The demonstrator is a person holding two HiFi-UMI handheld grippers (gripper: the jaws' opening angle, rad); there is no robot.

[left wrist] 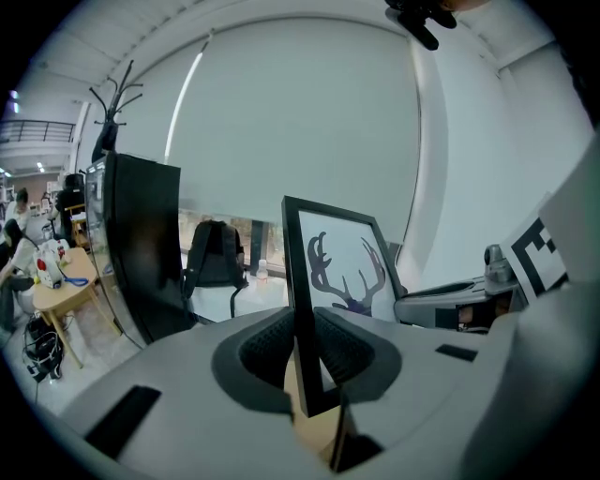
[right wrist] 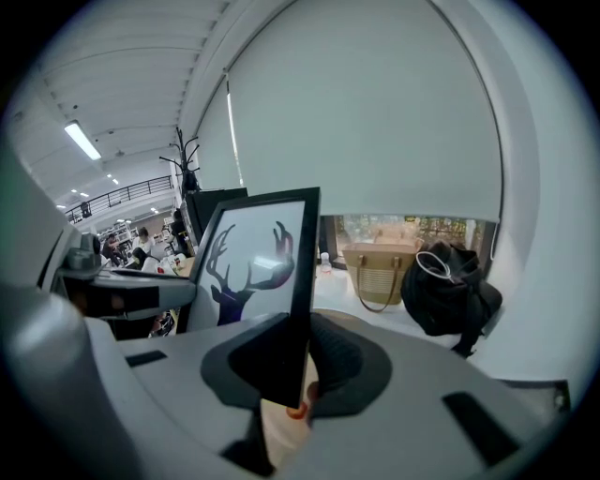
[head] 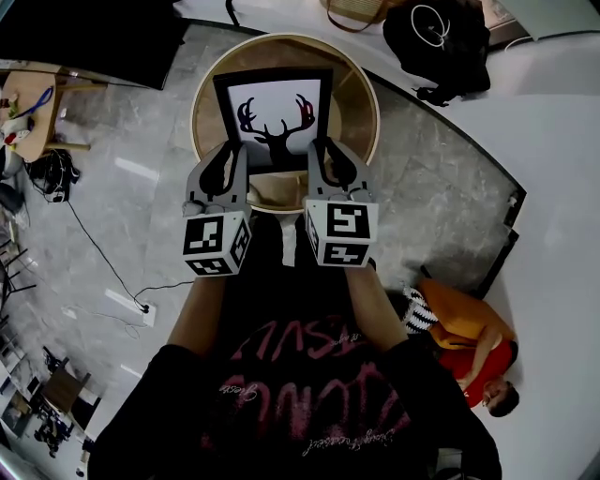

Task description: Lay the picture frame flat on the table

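Left gripper [head: 226, 167]: pinching the picture frame [head: 274, 111] at its 9 o'clock edge.
Picture frame: standing upright over the round table [head: 367, 101].
Right gripper [head: 330, 165]: clamping the 3 o'clock edge.
Progress: both grips appearing secured; tilting down and laying flat not yet done.

One picture frame [head: 274, 117] is standing on one round table [head: 353, 89]. Two grippers are showing, the left gripper [head: 228, 156] and the right gripper [head: 330, 156], and each is carrying one marker cube, making two cubes [head: 216, 246] in all. In the head view two bags are lying beyond the table: one tan handbag [head: 356, 11] and one black bag [head: 441, 37]. One dark screen [head: 89, 37] is standing at the upper left, and one small wooden side table [head: 28, 117] is sitting below it. One person [head: 469, 342] is sitting on the floor. One coat stand [left wrist: 111, 103] and one bottle [right wrist: 324, 263] are showing in the gripper views.
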